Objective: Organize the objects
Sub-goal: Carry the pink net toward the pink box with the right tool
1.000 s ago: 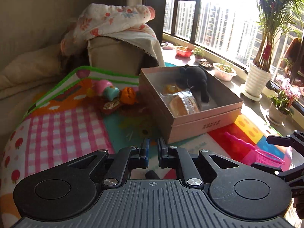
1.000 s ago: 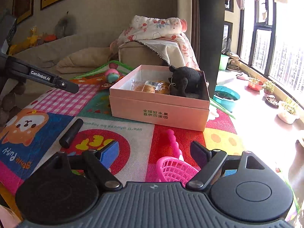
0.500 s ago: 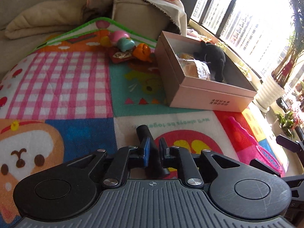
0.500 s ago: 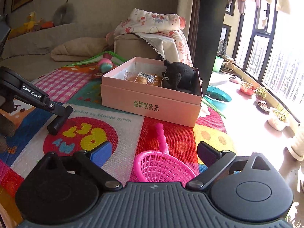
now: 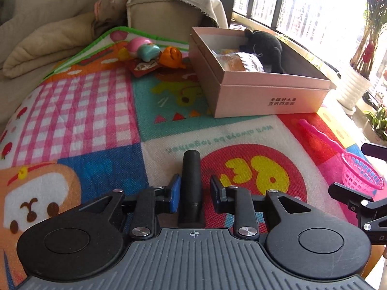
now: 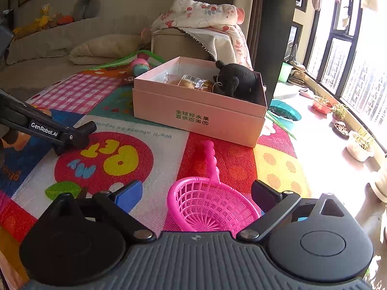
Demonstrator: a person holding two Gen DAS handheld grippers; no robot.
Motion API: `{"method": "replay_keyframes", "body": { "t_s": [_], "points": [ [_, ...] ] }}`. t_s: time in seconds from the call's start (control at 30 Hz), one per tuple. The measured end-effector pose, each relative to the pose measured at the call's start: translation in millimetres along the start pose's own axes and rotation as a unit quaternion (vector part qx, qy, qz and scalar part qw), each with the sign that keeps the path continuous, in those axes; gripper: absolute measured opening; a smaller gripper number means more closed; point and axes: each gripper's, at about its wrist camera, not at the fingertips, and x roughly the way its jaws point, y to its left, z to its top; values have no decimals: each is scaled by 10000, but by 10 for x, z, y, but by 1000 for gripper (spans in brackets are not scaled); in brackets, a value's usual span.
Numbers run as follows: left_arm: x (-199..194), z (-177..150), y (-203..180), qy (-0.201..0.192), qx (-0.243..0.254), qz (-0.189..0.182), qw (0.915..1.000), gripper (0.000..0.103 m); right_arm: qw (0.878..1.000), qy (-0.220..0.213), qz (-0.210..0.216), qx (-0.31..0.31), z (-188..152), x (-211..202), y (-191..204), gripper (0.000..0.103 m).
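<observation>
A black cylinder (image 5: 191, 181) lies on the colourful play mat (image 5: 108, 111). My left gripper (image 5: 195, 188) is open and straddles the cylinder, its pads a little apart from it on both sides. A pink toy strainer (image 6: 208, 203) lies on the mat with its basket between the fingers of my right gripper (image 6: 196, 193), which is wide open. The strainer also shows in the left wrist view (image 5: 358, 171). A pink cardboard box (image 6: 200, 113) holds a black plush toy (image 6: 238, 81) and wrapped bread (image 6: 191, 82).
Small plastic toys (image 5: 154, 53) lie beyond the box near the mat's far edge. A beige sofa arm with a flowered blanket (image 6: 203, 24) stands behind. Potted plants (image 6: 360, 142) line the window sill at right. The left gripper's arm (image 6: 43, 128) shows in the right wrist view.
My left gripper came down over the black cylinder and opened, so its pads now stand on either side of it. My right gripper moved forward around the strainer's basket.
</observation>
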Motion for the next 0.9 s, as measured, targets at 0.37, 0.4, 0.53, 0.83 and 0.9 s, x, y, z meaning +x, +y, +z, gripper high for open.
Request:
{"method": "replay_keyframes", "body": {
  "t_s": [0.37, 0.4, 0.53, 0.83, 0.9],
  "points": [
    [-39, -125, -10, -401, 434, -350, 9976, 22, 9974, 505, 349, 387, 69, 218, -168, 93],
    [-40, -127, -7, -406, 428, -363, 9976, 22, 9972, 551, 366, 362, 72, 225, -162, 87],
    [-46, -137, 19, -436, 360, -423, 9975, 22, 9971, 578, 415, 258, 87, 163, -104, 69],
    [-162, -132, 71, -471, 252, -743, 9958, 22, 9997, -51, 228, 27, 302, -200, 1, 69],
    [-222, -9, 112, -562, 75, -901, 9943, 22, 9996, -199, 183, -16, 352, -269, 2, 69]
  ]
}}
